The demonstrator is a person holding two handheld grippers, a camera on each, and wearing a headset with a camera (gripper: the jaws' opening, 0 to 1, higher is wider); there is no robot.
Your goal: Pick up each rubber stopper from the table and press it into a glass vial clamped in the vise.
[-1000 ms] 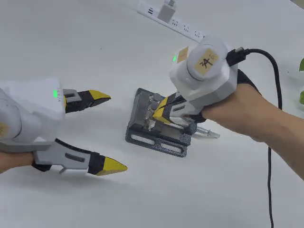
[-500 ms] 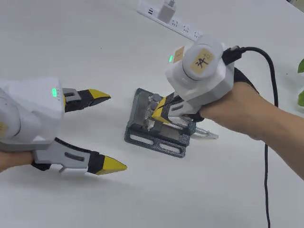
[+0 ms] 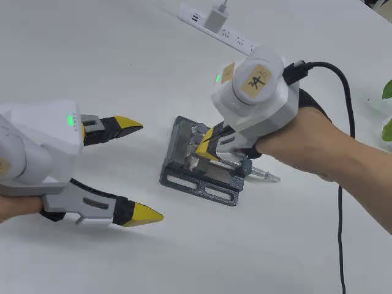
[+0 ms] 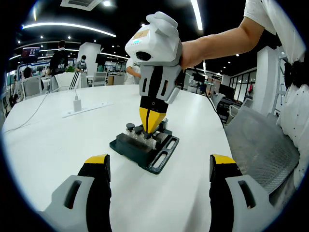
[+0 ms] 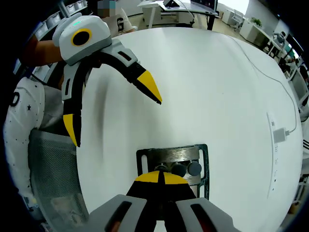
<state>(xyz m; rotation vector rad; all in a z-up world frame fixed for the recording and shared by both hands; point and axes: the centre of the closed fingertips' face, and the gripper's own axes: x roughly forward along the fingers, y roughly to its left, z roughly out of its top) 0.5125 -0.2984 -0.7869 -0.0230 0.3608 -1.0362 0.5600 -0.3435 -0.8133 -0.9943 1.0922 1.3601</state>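
Pressing down over the vise (image 3: 202, 184), the right hand-held gripper (image 3: 205, 147) is pointing its yellow tips at the row of vials (image 4: 131, 136), just right of the middle of the head view. Its jaws are drawn almost together; the tips are hiding whether a stopper is sitting between them. In the right gripper view, two dark stoppers (image 5: 194, 167) are showing in vial mouths just beside those tips, at lower centre.

The left hand-held gripper (image 3: 150, 170) is hanging wide and empty at the left of the frame, well apart from the vise.

The stoppers are looking small, light and soft, likely grippy rather than slippery, so pinching one lightly across its sides should be enough. The vials are thin glass and probably fragile, so a straight, gentle push seems wise.

A tan sticker (image 3: 257, 78) on the right hand-held gripper is carrying handwritten marks that I cannot read with confidence. A white power strip (image 3: 236, 38) is lying on the tabletop (image 3: 122, 61) at the upper middle.
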